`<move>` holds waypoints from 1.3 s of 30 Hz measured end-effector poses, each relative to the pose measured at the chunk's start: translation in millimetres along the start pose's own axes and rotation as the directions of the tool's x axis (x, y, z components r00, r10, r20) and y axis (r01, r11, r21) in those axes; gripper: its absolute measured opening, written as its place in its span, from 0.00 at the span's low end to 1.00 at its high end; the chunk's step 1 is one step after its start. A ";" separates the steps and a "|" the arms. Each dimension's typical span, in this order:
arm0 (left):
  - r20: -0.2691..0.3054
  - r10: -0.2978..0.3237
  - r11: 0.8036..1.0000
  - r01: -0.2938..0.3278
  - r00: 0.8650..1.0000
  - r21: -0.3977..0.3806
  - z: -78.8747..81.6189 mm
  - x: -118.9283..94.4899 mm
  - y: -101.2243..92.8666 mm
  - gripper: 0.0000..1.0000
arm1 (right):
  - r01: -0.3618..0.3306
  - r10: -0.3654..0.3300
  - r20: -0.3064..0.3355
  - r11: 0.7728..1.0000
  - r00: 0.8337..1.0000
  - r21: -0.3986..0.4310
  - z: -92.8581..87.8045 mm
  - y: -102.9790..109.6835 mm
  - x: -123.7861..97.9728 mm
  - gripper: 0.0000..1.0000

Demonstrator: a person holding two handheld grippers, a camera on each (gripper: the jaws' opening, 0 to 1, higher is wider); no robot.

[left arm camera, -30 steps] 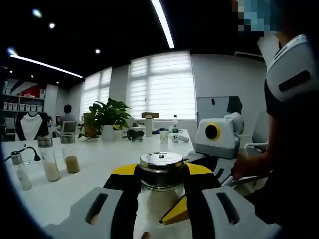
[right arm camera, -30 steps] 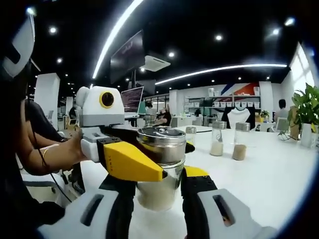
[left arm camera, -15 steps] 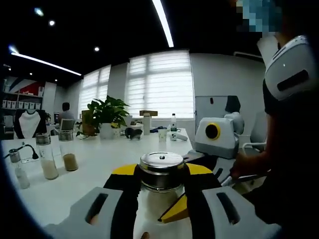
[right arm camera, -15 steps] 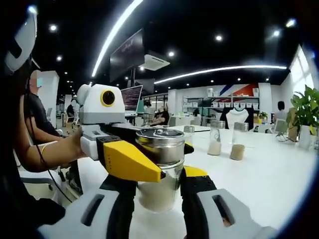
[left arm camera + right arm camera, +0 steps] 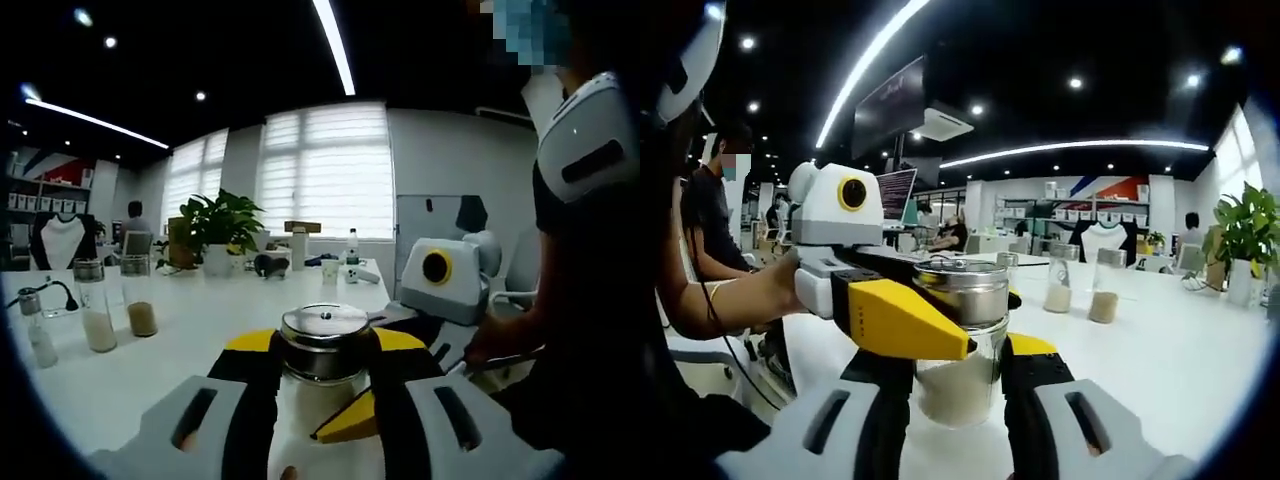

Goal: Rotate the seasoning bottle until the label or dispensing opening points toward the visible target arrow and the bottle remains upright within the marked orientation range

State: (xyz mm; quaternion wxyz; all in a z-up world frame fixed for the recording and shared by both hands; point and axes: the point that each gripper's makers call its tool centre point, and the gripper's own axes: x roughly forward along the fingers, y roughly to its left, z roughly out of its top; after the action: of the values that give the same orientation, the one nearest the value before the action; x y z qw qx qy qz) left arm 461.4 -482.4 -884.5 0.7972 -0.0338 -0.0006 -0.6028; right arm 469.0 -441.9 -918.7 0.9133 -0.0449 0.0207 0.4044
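The seasoning bottle (image 5: 322,325) is a glass jar of white powder with a steel lid. It stands upright between my left gripper's (image 5: 325,348) black and yellow jaws, which are shut at lid height. My right gripper's yellow jaw (image 5: 345,425) reaches in from the right, lower on the glass. In the right gripper view the bottle (image 5: 962,290) sits between my right gripper's (image 5: 958,378) jaws, shut on the glass body. The left gripper (image 5: 902,320) crosses in from the left at the lid, held by a hand (image 5: 750,300). No label or arrow shows.
A white table (image 5: 190,335) carries two capped jars of powder (image 5: 98,320) and a small bottle (image 5: 38,338) at the left, with a potted plant (image 5: 215,232) behind. The same jars (image 5: 1058,282) stand beyond the bottle in the right gripper view. The person's body (image 5: 585,300) is close on the right.
Both grippers keep their hold on the bottle. The right gripper view has swung slightly, so the background jars sit further left; the right gripper's body sits a little further right in the left gripper view.
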 end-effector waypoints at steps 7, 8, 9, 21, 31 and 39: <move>0.012 0.054 0.998 -0.053 0.998 -0.033 2.9 0.1 6.8 0.37 | 0.035 -0.035 -0.003 0.999 0.999 0.011 1.6 -5.5 4.0 0.32; 0.001 0.073 0.997 -0.073 0.997 -0.041 1.6 0.0 8.8 0.37 | 0.037 -0.037 -0.013 0.999 0.999 0.023 -0.1 -6.3 5.2 0.32; -0.010 0.089 0.995 -0.089 0.996 -0.043 0.4 0.0 10.5 0.36 | 0.044 -0.043 -0.013 0.999 0.999 0.025 -1.6 -8.0 6.5 0.32; -0.027 0.260 0.960 -0.262 0.965 -0.101 -4.8 4.8 22.5 0.37 | 0.124 -0.123 -0.025 0.991 0.992 0.041 -8.3 -16.5 8.3 0.32; 0.011 0.377 0.904 -0.365 0.926 -0.222 0.4 4.4 29.6 0.39 | 0.158 -0.157 -0.021 0.986 0.987 0.051 -5.0 -17.0 9.2 0.32; -0.011 0.468 0.864 -0.460 0.884 -0.205 0.8 2.0 32.3 0.40 | 0.178 -0.178 -0.022 0.984 0.984 -0.002 -2.8 -11.7 9.7 0.32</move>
State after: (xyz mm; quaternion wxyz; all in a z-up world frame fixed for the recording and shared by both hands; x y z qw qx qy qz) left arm 493.0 -475.5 -885.4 0.9108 -0.1255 0.0533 -0.3896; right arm 484.2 -442.9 -921.4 0.9454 -0.0511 0.0265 0.3208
